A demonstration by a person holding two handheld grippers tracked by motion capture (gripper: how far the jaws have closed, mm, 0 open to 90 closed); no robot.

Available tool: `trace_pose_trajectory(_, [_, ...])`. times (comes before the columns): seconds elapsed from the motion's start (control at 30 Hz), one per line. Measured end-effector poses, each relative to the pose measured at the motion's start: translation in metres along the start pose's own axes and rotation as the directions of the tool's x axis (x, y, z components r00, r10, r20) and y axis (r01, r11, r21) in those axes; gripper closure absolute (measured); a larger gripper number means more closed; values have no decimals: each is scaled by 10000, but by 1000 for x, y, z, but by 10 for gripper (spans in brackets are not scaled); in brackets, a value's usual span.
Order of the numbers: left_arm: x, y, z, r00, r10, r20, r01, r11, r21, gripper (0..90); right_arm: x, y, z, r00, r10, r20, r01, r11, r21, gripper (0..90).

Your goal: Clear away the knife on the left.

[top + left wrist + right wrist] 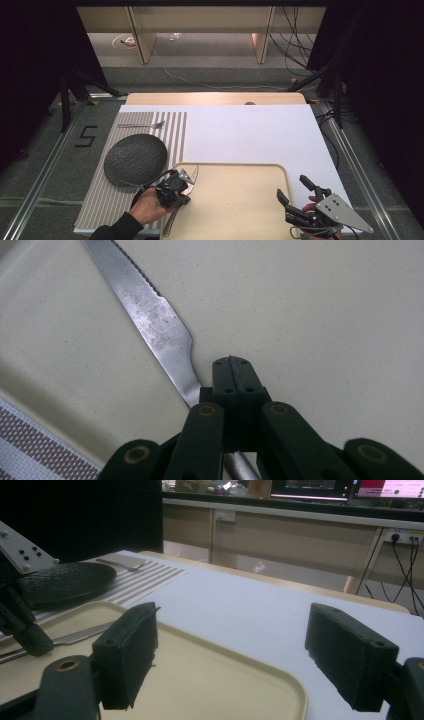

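A table knife (192, 173) lies on the beige tray (240, 200) near its left rim, with the serrated blade (155, 322) pointing away from me. My left gripper (184, 181) is shut, its tips (232, 367) down over the neck of the knife (75, 637). The handle runs on beneath the jaws, and I see nothing pinched between the pads. My right gripper (291, 185) hovers open over the tray's right edge, with nothing between its fingers (230, 645).
A dark round plate (135, 159) sits on a striped placemat (175, 130) left of the tray, with a fork (142, 125) beyond it. A white sheet (250, 135) covers the rest of the table. Floor, cables and furniture legs lie past the far edge.
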State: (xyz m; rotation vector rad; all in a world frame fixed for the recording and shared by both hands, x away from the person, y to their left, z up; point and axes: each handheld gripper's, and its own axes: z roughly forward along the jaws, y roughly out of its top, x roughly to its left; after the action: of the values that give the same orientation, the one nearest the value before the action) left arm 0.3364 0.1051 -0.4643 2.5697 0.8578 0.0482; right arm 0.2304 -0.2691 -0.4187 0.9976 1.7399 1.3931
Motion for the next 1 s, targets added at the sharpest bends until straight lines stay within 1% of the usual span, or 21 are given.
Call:
trace_pose_trajectory(0.13, [0,-1,-1,9999,7,-116,-6,9999,157,899,0,0,-1,10000,2,-4,-2,10000,1,221])
trace_pose_trajectory(0.27, [2,-3,-3,9999,-73,-107,76,9996,273,899,0,0,-1,10000,-2,8,2,10000,-12,221])
trace_pose_trajectory(0.4, [3,-8,-5,9998,-152,-158,156,9996,237,899,0,0,-1,10000,-12,-6,12,10000,-14,221])
trace_pose_trajectory(0.43, [3,-9,-5,9997,-124,-191,128,9996,257,899,0,0,-1,10000,-7,-3,7,10000,-16,221])
trace_pose_trajectory(0.53, [2,-12,-7,9987,-72,-506,90,9994,348,899,0,0,-1,10000,-10,-3,10,10000,-18,221])
trace_pose_trajectory(0.57, [3,-13,-8,9985,-44,-538,63,9993,361,898,0,0,-1,10000,-12,-6,12,10000,-22,221])
trace_pose_trajectory(0.67, [4,-16,-9,9987,-139,-484,150,9996,237,899,0,0,-1,10000,-32,-16,32,10000,-23,222])
trace_pose_trajectory(0.8, [3,-17,-9,9985,-91,-539,102,9997,212,898,1,0,-1,10000,-59,-25,59,10000,3,221])
trace_pose_trajectory(0.87, [3,-19,-9,9986,40,-534,-32,9999,158,897,1,0,-1,10000,-63,-33,63,10000,3,221])
trace_pose_trajectory(0.93, [3,-20,-9,9987,87,-507,-83,9999,90,894,1,0,0,10000,-62,-37,62,10000,-1,222])
trace_pose_trajectory(0.97, [3,-20,-9,9989,82,-455,-82,10000,5,883,1,0,0,10000,-65,-53,64,10000,-4,222])
trace_pose_trajectory(1.0, [2,-20,-10,9990,111,-429,-114,9999,-49,847,2,0,0,9999,-78,-63,78,10000,-3,222])
